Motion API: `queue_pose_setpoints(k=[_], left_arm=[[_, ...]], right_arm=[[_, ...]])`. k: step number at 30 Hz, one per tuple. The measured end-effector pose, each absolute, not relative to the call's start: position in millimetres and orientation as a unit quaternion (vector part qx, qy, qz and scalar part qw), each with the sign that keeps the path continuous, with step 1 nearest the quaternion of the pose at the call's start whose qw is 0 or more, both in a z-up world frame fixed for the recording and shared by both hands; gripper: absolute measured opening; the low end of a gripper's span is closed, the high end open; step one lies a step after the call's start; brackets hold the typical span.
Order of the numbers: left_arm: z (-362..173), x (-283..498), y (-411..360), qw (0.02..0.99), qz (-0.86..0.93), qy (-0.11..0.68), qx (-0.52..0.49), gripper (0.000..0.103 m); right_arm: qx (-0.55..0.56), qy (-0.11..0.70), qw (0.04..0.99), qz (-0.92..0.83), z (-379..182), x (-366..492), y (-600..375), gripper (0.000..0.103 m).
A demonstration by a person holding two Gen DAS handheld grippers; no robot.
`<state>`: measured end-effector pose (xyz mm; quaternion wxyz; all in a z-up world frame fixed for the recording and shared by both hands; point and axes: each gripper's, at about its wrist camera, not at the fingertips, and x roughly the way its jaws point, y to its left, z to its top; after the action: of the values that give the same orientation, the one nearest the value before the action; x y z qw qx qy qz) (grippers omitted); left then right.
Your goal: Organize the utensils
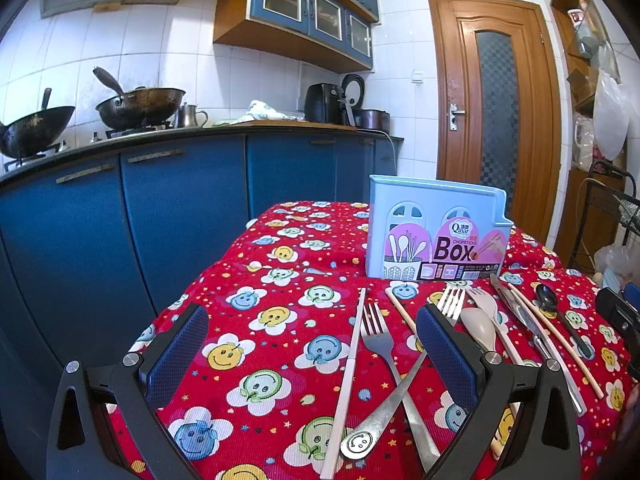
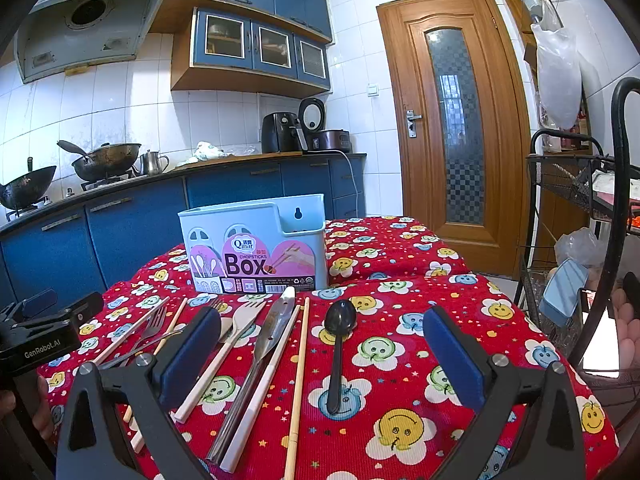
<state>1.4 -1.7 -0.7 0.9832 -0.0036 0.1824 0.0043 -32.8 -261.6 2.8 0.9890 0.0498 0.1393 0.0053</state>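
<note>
My left gripper (image 1: pixel 312 344) and right gripper (image 2: pixel 320 344) both hover with fingers wide apart, holding nothing. The left's right finger (image 1: pixel 444 348) hides part of a steel fork (image 1: pixel 451 302). Utensils, including a black spoon (image 2: pixel 338 344), lie on the tablecloth (image 2: pixel 400 360) before the chopsticks box (image 2: pixel 256 244).

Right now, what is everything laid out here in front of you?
Chopsticks box: one, pale blue, upright at the table's far side.
Tablecloth: one, red with smiley flowers.
Black spoon: one, lying alone on the right.
Knife: one, steel, mid-row.
Beige fork: one, left of the knife.
Steel forks: two, crossed.
Chopsticks: several, pale, scattered among the cutlery.
Woks: two, dark, on the stove.
Left tongs: open.
Right tongs: open.
</note>
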Motion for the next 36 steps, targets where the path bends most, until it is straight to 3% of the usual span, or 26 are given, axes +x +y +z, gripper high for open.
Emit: queue_pose_setpoints(k=[36], left_arm=[[0.5, -0.4, -4.4, 0.984, 0.004, 0.18, -0.001, 0.103]], right_arm=[[0.05, 0.138, 0.989, 0.004, 2.9, -33.5, -261.3, 0.103]])
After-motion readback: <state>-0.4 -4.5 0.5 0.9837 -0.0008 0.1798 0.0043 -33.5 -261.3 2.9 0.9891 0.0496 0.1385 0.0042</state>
